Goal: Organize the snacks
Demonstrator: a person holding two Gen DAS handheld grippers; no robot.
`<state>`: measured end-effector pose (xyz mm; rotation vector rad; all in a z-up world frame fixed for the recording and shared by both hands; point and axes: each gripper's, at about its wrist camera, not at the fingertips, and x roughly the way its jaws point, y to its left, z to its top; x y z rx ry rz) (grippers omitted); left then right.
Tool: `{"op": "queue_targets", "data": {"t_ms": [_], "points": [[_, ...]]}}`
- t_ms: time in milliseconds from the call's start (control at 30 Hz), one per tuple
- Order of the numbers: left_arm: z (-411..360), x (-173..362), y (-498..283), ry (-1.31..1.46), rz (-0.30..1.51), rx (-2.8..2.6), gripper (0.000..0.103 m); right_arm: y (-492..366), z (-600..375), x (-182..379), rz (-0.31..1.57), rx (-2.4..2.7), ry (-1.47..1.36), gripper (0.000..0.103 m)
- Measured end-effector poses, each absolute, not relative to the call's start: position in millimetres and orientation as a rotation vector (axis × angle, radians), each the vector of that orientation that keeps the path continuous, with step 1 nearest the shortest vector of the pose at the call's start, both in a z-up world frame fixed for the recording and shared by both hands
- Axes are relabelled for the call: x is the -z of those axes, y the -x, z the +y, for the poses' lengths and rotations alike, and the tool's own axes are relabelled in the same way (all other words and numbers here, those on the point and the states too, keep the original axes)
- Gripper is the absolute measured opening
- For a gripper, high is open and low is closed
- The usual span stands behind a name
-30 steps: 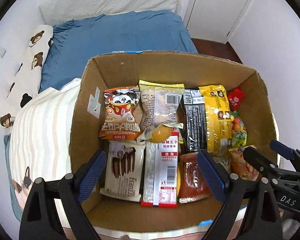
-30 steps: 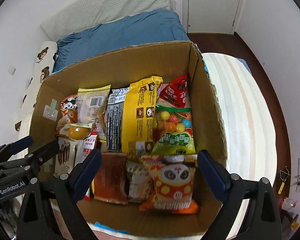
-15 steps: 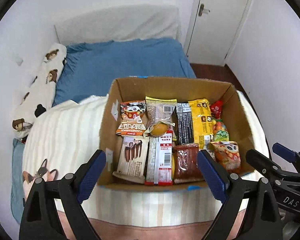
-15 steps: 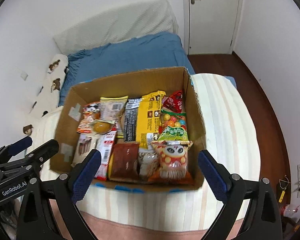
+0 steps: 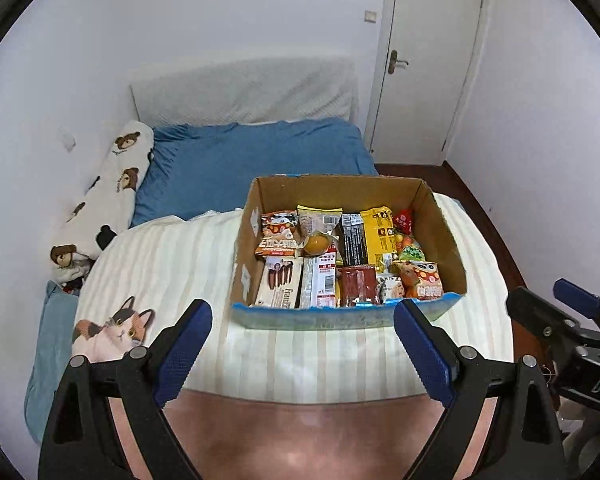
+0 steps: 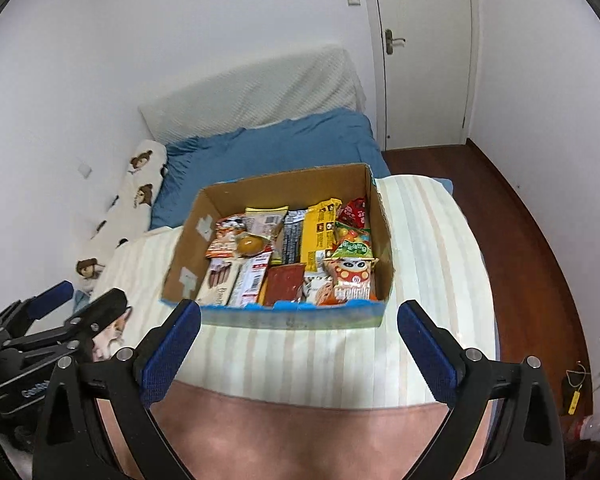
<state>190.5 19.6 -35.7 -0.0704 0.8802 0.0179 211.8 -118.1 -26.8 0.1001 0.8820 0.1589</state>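
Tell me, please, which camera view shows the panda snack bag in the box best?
The right wrist view: the panda snack bag lies near the middle of the picture, its face and red label unobstructed. In the left wrist view the same bag sits in the cardboard box's near right corner, smaller and seen at an angle.

Left hand-held gripper (image 5: 302, 336) wide open, empty; cardboard box (image 5: 348, 318) of snack packets (image 5: 356, 256) just ahead on striped bed (image 5: 172, 264).

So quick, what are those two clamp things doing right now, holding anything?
Left gripper: open, fingers wide apart, holding nothing.
Right gripper: open, fingers wide apart, holding nothing.
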Motion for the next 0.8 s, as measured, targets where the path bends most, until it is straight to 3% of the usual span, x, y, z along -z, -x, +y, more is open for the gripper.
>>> {"op": "queue_targets", "data": {"t_ms": [400,800], "points": [[16.3,-2.2,-125.7,0.065,0.803,-0.032,0.093,-129.9,-116.8,-26.1,0.777,-0.169,-0.041,0.101],[13.5,-14.3,-105.2,0.062,0.768,-0.027,0.093,-103.5,-125.2,-41.7,0.746,-0.156,-0.027,0.102]]}}
